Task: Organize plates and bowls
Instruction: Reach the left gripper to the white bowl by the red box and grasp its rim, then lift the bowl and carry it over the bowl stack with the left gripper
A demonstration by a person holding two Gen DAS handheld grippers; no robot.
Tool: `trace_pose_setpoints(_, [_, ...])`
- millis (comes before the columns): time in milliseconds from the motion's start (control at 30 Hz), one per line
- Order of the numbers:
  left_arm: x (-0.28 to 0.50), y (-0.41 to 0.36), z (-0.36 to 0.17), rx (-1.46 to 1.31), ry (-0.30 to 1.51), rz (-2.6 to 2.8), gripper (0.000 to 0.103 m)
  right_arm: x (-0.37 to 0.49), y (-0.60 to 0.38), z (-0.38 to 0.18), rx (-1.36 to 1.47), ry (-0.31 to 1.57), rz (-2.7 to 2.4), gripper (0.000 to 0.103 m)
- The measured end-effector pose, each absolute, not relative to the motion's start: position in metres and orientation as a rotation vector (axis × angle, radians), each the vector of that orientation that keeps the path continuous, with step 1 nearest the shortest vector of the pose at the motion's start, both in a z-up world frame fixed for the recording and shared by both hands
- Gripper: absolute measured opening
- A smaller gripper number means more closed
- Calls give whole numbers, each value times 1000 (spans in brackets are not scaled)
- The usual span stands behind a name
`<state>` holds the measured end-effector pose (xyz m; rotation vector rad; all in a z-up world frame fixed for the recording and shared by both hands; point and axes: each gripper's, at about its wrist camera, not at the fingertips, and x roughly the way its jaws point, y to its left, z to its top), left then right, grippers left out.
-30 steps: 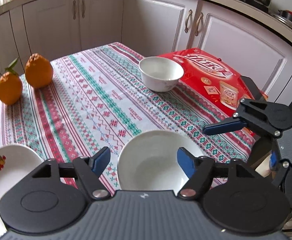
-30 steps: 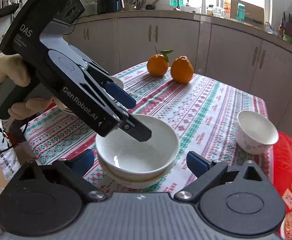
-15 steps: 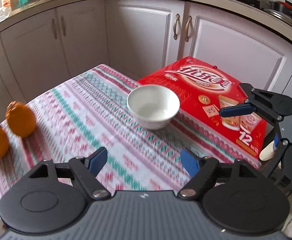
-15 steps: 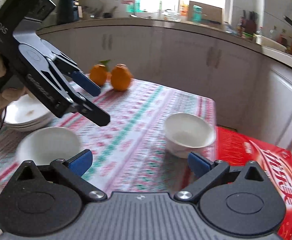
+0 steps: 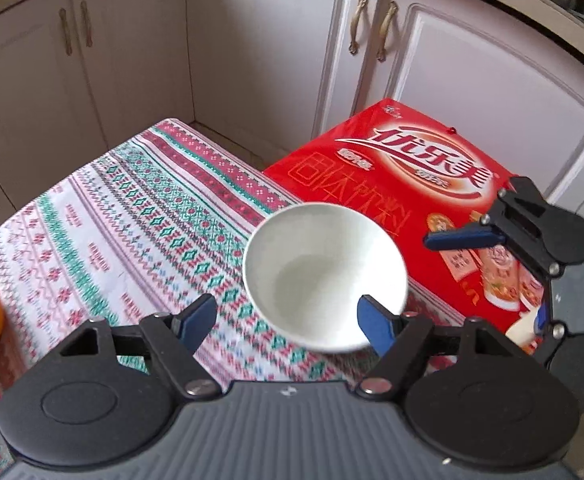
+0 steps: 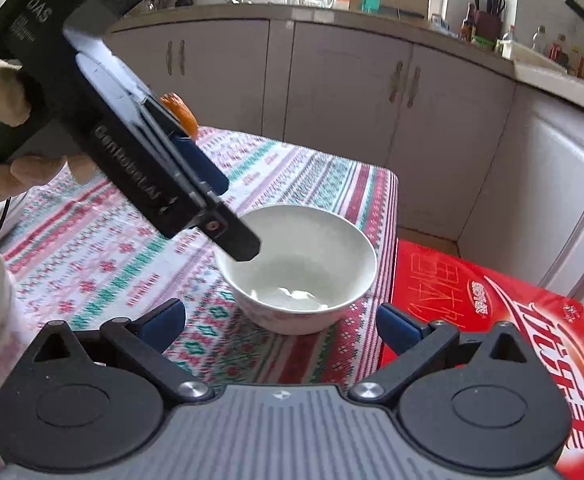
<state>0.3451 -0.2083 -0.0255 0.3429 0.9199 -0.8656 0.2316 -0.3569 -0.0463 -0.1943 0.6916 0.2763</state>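
Left claw (image 5: 287, 320) part-open, closing around empty white bowl (image 5: 324, 272), right claw (image 6: 279, 324) wide, holding nothing

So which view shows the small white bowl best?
The right wrist view: the white bowl shows rim, inside and outer wall on the tablecloth, though the left tool overlaps its near-left rim. The left wrist view looks down into it, blurred, base hidden.
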Motion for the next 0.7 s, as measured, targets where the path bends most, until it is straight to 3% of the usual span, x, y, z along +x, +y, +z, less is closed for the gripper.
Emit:
trace_pose_setpoints(467, [367, -236, -46, 368, 962, -911, 65, 254, -364, -61, -188, 695, 313, 100])
trace_pose_setpoints(700, [371, -243, -46, 386, 960, -920, 63, 257, -365, -61, -184, 693, 324, 90])
